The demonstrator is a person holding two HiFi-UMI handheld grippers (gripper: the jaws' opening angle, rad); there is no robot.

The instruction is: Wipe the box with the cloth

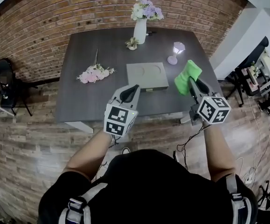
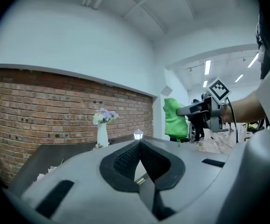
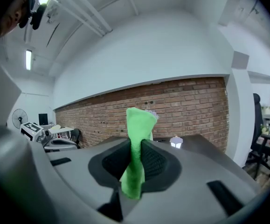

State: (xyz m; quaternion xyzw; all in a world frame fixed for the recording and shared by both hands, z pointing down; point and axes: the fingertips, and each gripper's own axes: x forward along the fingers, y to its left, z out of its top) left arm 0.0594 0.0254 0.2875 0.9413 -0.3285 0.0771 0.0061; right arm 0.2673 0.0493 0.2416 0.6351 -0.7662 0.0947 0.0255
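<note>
- Overhead, the grey box (image 1: 147,76) lies flat on the dark table (image 1: 88,97). The left gripper (image 1: 134,88) is at its near edge, and the right gripper (image 1: 193,82), beside its right end, holds the green cloth (image 1: 187,76).
- Left gripper view: the jaws are pressed together with nothing between them.
- Right gripper view: the jaws are clamped on the cloth (image 3: 137,125), which sticks up between them.
</note>
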